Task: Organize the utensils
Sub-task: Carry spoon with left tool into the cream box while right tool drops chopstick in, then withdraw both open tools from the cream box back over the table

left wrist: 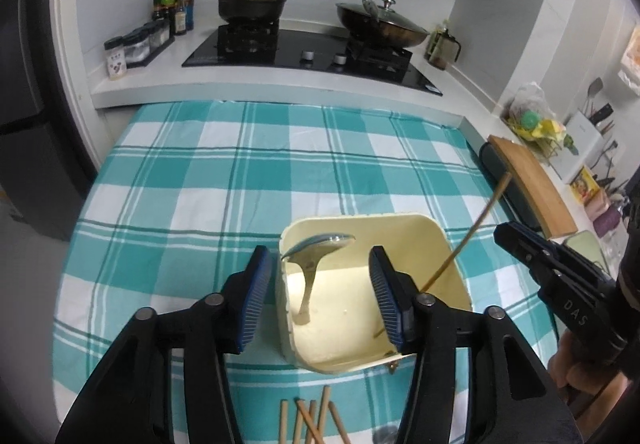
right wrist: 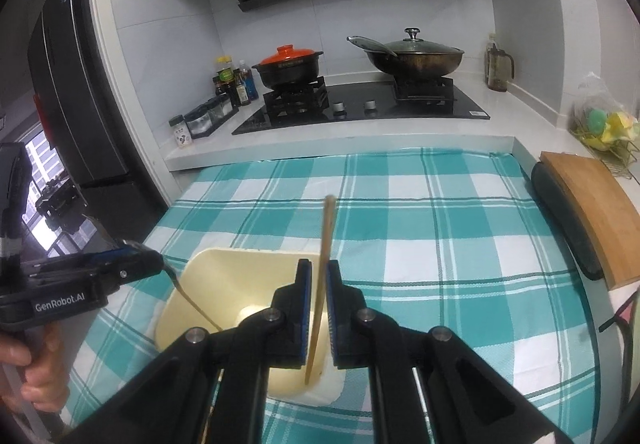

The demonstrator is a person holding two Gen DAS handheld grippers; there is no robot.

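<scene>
A cream plastic holder stands on the checked tablecloth, also seen in the right wrist view. A metal spoon leans inside it, bowl up. My left gripper is open, its fingers on either side of the holder's near left part, holding nothing. A wooden chopstick stands tilted in the holder's right side. My right gripper is just over the holder with its pads close around that chopstick. Several more chopsticks lie on the cloth below the left gripper.
A wooden cutting board on a dark mat lies at the table's right edge. Behind the table is a counter with a hob, an orange-lidded pot, a wok and sauce bottles. A fridge stands at left.
</scene>
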